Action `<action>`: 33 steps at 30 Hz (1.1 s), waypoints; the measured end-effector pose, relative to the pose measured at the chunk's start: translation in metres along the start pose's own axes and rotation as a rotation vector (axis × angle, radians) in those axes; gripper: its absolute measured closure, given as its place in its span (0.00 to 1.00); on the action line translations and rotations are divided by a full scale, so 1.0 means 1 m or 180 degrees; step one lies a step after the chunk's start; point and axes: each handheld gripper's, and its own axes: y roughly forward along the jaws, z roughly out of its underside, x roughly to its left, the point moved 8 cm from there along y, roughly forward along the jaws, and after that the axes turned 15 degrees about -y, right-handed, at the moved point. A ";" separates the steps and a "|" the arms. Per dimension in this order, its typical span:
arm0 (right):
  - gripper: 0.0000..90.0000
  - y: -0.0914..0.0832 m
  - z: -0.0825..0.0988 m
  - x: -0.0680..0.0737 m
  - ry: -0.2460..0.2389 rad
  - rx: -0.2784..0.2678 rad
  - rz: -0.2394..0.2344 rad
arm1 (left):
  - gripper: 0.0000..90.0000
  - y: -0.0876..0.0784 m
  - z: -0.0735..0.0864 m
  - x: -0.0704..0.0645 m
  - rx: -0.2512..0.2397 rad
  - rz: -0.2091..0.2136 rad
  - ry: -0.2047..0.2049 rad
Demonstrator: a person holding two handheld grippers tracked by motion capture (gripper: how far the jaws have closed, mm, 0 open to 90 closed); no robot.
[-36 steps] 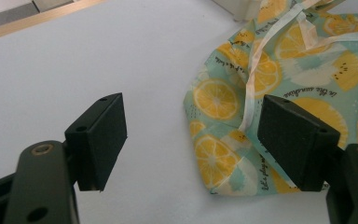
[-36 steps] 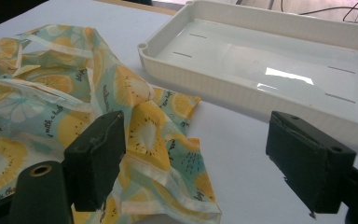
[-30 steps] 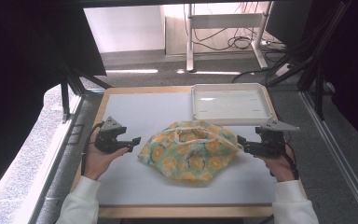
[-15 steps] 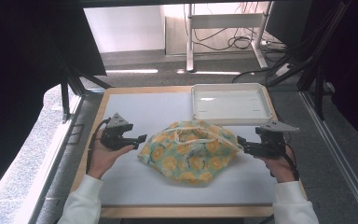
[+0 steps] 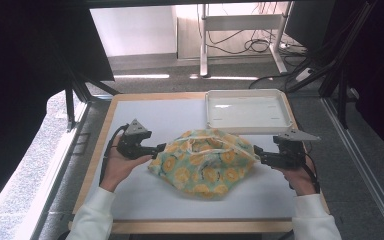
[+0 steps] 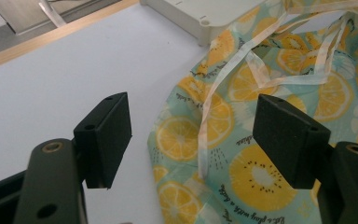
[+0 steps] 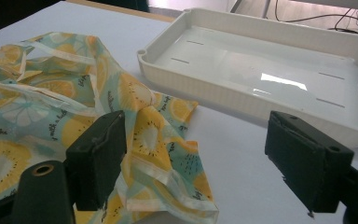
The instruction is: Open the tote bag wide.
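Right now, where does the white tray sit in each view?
High view: white tray at the table's far right, beyond the lemon-print cloth.
Left gripper view: its corner at top centre.
Right gripper view: upper right.
Shared landmark: the cloth.

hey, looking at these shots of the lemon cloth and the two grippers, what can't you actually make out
- The underside of the cloth: its own crumpled folds hide it in the high view.
- The cloth's printed lettering: small and partly folded in the left gripper view, not readable in full.
- The far part of the cloth: cut off by the frame edge in the left gripper view.
- The near corner of the white tray: cut off by the right gripper's own jaw.
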 end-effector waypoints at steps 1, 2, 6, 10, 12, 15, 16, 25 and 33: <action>0.23 0.000 0.000 0.000 -0.0006 0.0003 0.0001 | 0.31 0.004 -0.001 -0.002 0.0011 0.0009 -0.0021; 0.23 0.000 0.000 0.000 -0.0006 0.0003 0.0001 | 0.32 0.004 -0.001 -0.002 0.0011 0.0009 -0.0021; 0.23 0.001 -0.001 0.002 -0.0023 0.0002 -0.0005 | 0.32 0.010 -0.003 -0.006 0.0024 0.0038 -0.0034; 0.23 -0.004 -0.002 -0.002 -0.0002 -0.0030 0.0025 | 0.32 0.014 -0.004 -0.012 0.0024 0.0073 -0.0017; 0.23 -0.005 -0.003 -0.003 0.0007 -0.0042 0.0047 | 0.32 0.018 -0.006 -0.016 0.0033 0.0088 0.0002; 0.23 -0.006 -0.002 -0.004 0.0005 -0.0031 0.0052 | 0.33 0.026 -0.010 -0.021 0.0044 0.0116 0.0030; 0.23 -0.005 -0.002 -0.004 0.0005 -0.0034 0.0052 | 0.33 0.029 -0.011 -0.023 0.0045 0.0133 0.0035; 0.23 -0.005 0.000 -0.006 0.0032 -0.0026 0.0051 | 0.34 0.038 -0.011 -0.025 0.0069 0.0168 0.0075; 0.23 -0.005 0.003 -0.007 0.0030 -0.0001 0.0080 | 0.36 0.054 -0.008 -0.014 0.0122 0.0185 0.0029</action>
